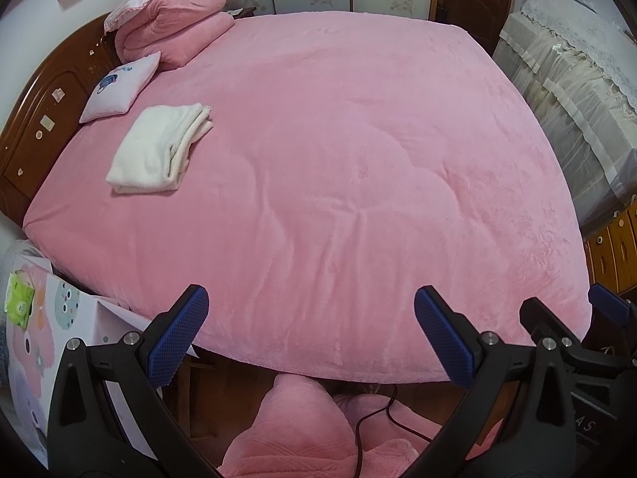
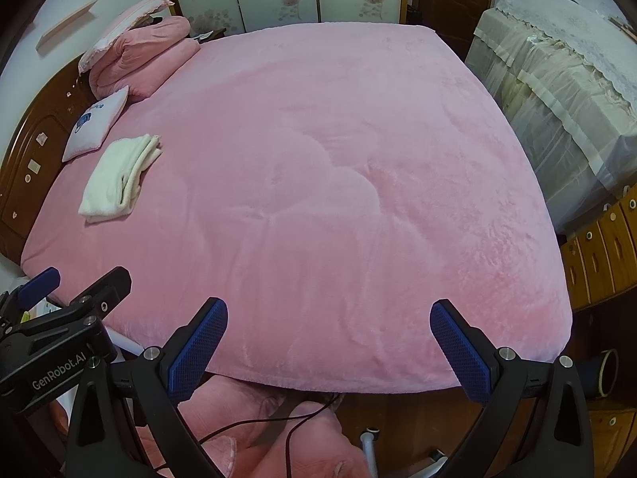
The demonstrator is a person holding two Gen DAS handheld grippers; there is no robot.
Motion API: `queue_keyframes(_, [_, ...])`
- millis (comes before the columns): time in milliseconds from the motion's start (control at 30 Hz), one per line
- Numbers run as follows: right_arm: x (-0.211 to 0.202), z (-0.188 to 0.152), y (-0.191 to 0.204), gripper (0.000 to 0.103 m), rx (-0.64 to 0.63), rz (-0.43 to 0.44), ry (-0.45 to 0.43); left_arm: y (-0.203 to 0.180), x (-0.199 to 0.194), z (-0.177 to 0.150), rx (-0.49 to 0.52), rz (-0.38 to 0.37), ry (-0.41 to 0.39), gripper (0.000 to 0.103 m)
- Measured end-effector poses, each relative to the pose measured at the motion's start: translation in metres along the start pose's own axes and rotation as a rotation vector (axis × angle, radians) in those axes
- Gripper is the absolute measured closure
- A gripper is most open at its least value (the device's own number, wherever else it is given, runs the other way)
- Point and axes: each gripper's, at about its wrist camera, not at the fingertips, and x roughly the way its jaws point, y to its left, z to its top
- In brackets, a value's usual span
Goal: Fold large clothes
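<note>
Bedroom scene, bed [image 1: 358, 159] covered edge to edge by a pink fleece blanket [image 2: 338, 199], wooden headboard [image 1: 43, 119] far left. Next to it: small white cushion [image 1: 119, 87], stacked pink bedding [image 1: 179, 28] behind it, and a folded white garment [image 1: 159, 149] lying flat on the blanket near the left edge, well apart from both tools. Left gripper [image 1: 310, 332] hovers over the near blanket edge, jaws wide, nothing held. Right gripper [image 2: 328, 342] just beside it, same height, also wide apart and empty. Cloth-draped furniture [image 2: 557, 99] at right.
</note>
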Motion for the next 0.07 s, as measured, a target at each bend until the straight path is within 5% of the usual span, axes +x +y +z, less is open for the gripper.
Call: queue_keyframes(67, [0.0009,0.0010,-0.0005,0.000,0.000,0.000,0.000,0.0003,0.0004,-0.0002,0.002,-0.002,0.000,0.001])
